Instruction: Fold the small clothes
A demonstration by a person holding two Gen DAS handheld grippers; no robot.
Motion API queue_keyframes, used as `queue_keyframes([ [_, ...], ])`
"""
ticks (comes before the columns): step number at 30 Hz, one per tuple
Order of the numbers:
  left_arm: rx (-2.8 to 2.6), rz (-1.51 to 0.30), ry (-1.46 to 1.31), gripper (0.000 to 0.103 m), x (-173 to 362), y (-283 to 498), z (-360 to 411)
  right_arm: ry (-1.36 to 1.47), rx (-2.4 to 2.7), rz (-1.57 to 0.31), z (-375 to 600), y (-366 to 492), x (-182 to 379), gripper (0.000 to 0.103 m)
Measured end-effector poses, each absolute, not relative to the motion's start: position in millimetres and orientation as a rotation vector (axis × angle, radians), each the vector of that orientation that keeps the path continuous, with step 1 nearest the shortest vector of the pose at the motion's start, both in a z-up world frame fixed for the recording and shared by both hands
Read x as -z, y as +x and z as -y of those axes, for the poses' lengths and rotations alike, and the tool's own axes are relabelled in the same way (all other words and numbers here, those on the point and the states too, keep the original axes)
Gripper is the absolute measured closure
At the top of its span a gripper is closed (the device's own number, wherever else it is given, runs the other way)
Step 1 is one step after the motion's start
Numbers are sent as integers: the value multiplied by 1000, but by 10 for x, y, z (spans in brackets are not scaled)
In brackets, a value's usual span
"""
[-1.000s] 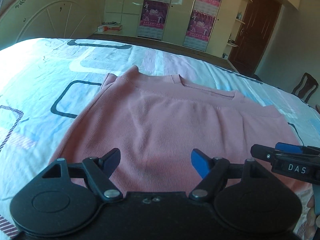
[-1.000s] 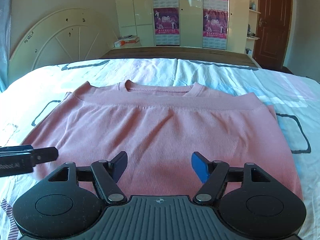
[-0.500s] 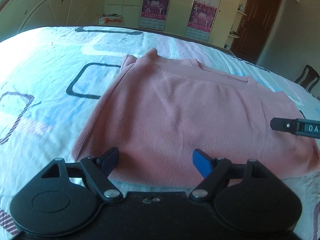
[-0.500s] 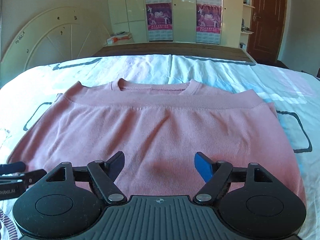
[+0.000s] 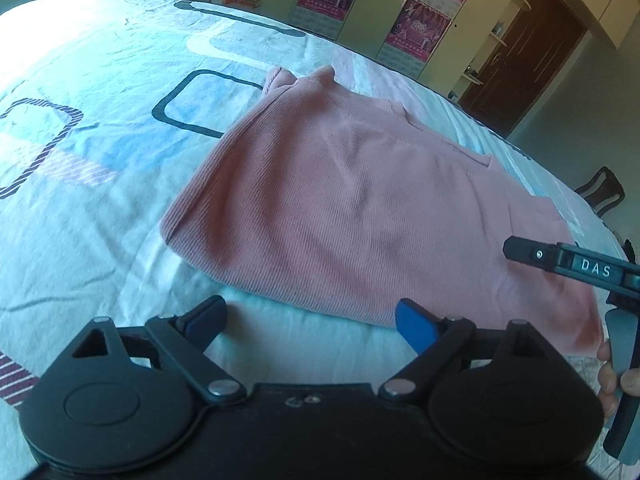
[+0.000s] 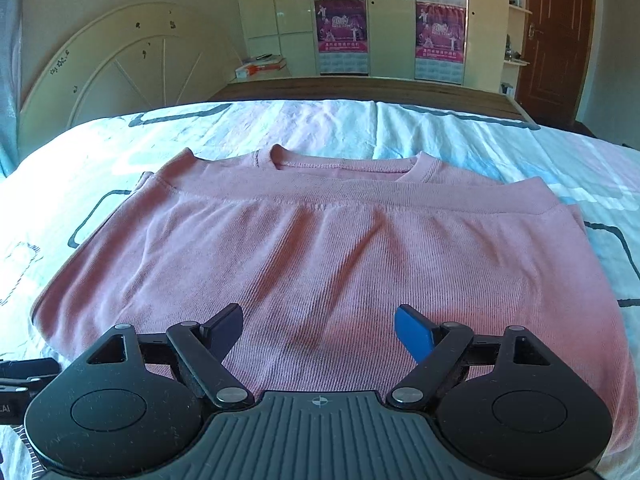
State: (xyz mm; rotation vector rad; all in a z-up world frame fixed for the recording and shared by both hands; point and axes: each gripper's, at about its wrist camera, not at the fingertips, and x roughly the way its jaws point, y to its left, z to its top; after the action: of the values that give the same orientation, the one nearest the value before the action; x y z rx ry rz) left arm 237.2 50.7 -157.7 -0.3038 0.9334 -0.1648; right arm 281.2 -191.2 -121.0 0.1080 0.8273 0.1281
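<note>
A pink ribbed knit top (image 5: 360, 216) lies folded in half on the bed, hem band up by the neckline; it fills the right wrist view (image 6: 320, 256). My left gripper (image 5: 310, 318) is open and empty, just off the top's near folded edge, over the sheet. My right gripper (image 6: 318, 328) is open and empty, low over the near part of the top. The right gripper's side shows at the right of the left wrist view (image 5: 576, 264). A bit of the left gripper shows at the left edge of the right wrist view (image 6: 24, 372).
The bed sheet (image 5: 92, 128) is white and light blue with dark outlined rectangles. A curved headboard (image 6: 116, 76) stands at the left. Cupboards with posters (image 6: 440, 28), a brown door (image 6: 556, 36) and a chair (image 5: 604, 192) lie beyond the bed.
My left gripper has drawn back and to the left, from over the top to just off its near edge. My right gripper has drawn back slightly. Both stay open.
</note>
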Motion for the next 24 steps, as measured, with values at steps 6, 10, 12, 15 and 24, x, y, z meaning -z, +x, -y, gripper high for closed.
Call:
queue_keyframes([
  [6, 155, -875, -433, 6, 1637, 2630, -566, 67, -117, -818, 1886, 2831, 1210, 20],
  [10, 142, -825, -589, 23, 1695, 2817, -700, 59, -95, -812, 1902, 2884, 1209, 20],
  [12, 128, -804, -675, 44, 1758, 2889, -789, 60, -74, -810, 1915, 2938, 1207, 20],
  [15, 110, -784, -733, 66, 1830, 2939, -869, 48, -43, -799, 1907, 3006, 1207, 20],
  [24, 85, -764, -767, 92, 1827, 2972, -905, -39, 16, -823, 1810, 3046, 1576, 18],
])
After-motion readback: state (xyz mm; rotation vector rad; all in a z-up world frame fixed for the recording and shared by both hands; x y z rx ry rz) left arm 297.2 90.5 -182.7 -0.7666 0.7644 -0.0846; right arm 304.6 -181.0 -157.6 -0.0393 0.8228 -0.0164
